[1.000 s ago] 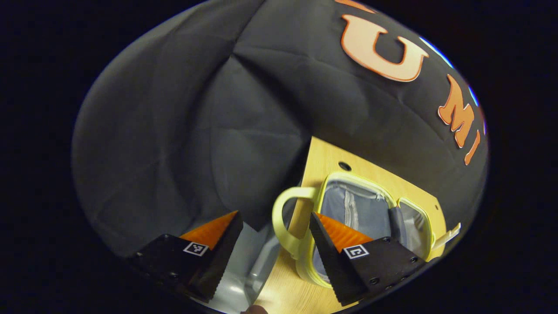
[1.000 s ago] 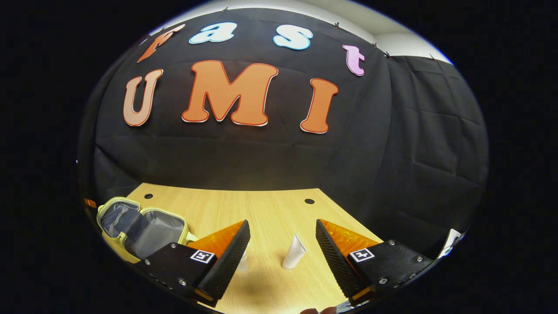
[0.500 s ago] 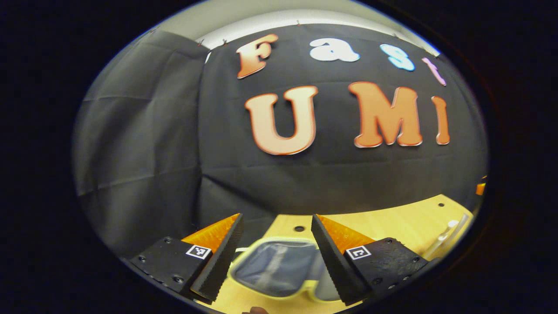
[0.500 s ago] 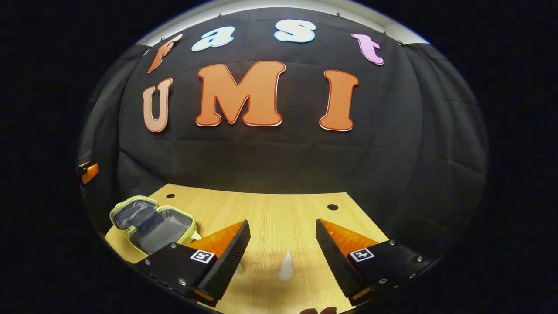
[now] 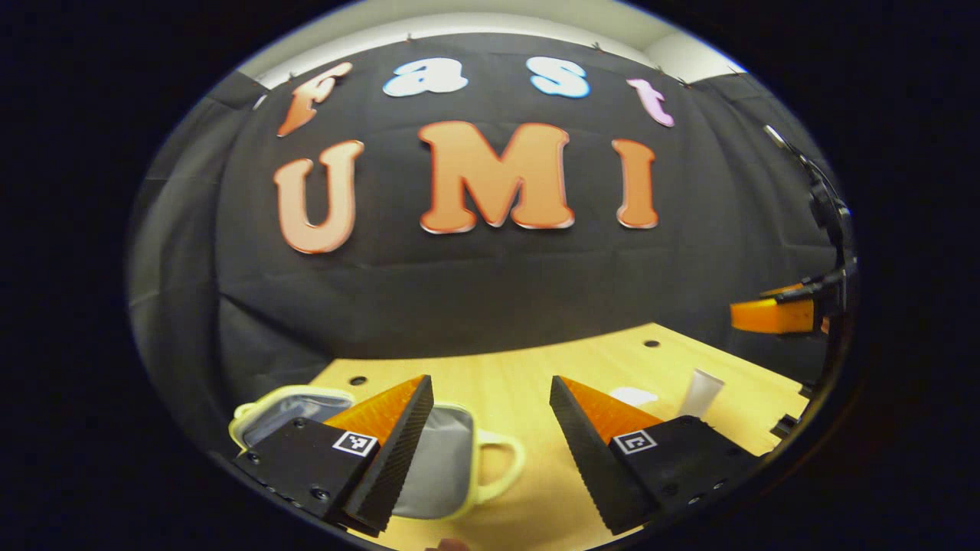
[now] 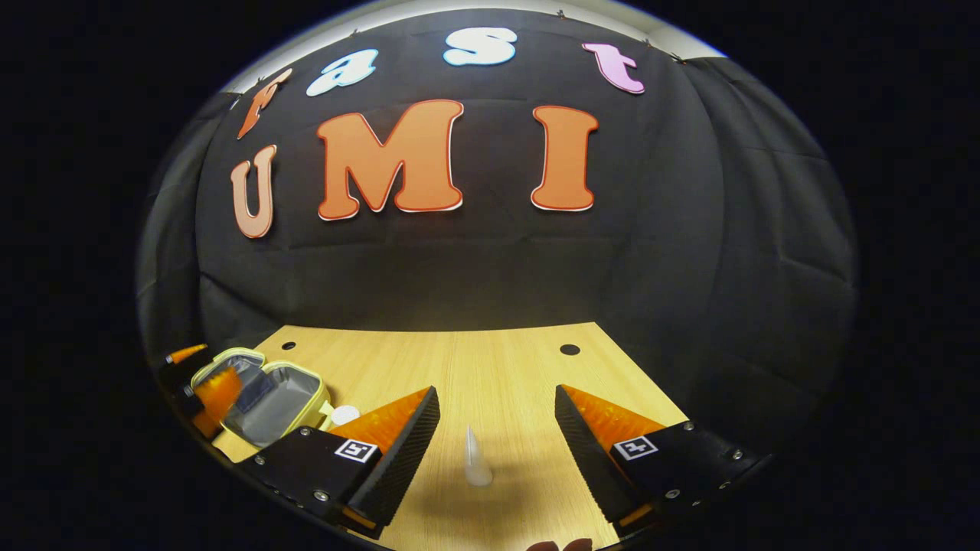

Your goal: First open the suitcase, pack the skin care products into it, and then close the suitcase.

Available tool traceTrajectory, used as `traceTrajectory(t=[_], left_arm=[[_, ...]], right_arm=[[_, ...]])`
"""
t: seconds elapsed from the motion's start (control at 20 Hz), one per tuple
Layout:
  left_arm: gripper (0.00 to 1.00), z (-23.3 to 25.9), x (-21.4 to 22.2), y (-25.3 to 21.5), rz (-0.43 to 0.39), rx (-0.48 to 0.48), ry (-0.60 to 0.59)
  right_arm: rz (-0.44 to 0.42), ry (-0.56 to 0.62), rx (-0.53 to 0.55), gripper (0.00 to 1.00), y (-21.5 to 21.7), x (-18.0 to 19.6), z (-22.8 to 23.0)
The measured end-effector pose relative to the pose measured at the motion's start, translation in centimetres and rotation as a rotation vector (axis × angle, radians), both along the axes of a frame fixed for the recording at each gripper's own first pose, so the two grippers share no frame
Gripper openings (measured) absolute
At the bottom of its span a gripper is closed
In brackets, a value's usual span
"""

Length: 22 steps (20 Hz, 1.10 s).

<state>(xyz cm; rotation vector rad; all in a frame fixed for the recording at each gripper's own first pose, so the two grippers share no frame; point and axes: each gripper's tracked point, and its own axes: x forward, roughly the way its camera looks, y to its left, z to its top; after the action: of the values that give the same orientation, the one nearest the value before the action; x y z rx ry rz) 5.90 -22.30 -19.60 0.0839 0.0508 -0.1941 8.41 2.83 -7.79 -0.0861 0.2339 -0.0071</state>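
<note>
The small suitcase [image 6: 285, 396], yellow-rimmed with a grey lining, lies open at the table's left. In the left gripper view the suitcase [image 5: 448, 468] sits just beneath my fingers, its handle [image 5: 505, 463] pointing right. A white tube [image 6: 476, 459] stands upright on the table, ahead of my open right gripper [image 6: 496, 390] and centred between its fingers. A small round white product [image 6: 344, 414] rests beside the case. My left gripper [image 5: 490, 380] is open and holds nothing; from the right gripper view, the left gripper [image 6: 205, 373] hovers over the case's left half. The tube [image 5: 700, 392] and round product [image 5: 634, 396] lie to its right.
The light wooden table [image 6: 490, 360] has round holes near its back edge and ends at the black cloth wall. My right gripper [image 5: 773, 315] hangs at the far right in the left gripper view, above the table.
The left gripper view swung from the case's handle side round to face the back wall, and it now sits over the open case. The right gripper shifted so the tube stands centred between its fingers.
</note>
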Motion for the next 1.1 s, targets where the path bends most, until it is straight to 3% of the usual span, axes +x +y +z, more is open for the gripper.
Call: traceTrajectory(t=[0.25,0.5,0.9,1.05,1.1], left_arm=[[0.96,-8.4,0.8,-8.3,-0.12,0.08,0.1],[0.96,-14.8,3.7,-11.3,-0.089,0.145,0.151],[0.96,-17.4,8.1,-13.3,-0.063,0.147,0.183],[0.92,-17.7,8.4,-14.2,-0.077,0.128,0.205],[0.83,-17.9,8.9,-14.4,-0.073,0.118,0.206]], right_arm=[[-0.041,0.011,-0.017,0.96,-2.7,-0.2,-0.1],[-0.069,0.045,-0.055,0.96,-5.3,-1.0,-1.5],[-0.116,0.116,-0.06,0.96,-8.1,-2.2,-4.0],[-0.117,0.126,-0.067,0.96,-8.1,-2.2,-4.3],[-0.116,0.128,-0.069,0.96,-8.2,-2.3,-4.4]])
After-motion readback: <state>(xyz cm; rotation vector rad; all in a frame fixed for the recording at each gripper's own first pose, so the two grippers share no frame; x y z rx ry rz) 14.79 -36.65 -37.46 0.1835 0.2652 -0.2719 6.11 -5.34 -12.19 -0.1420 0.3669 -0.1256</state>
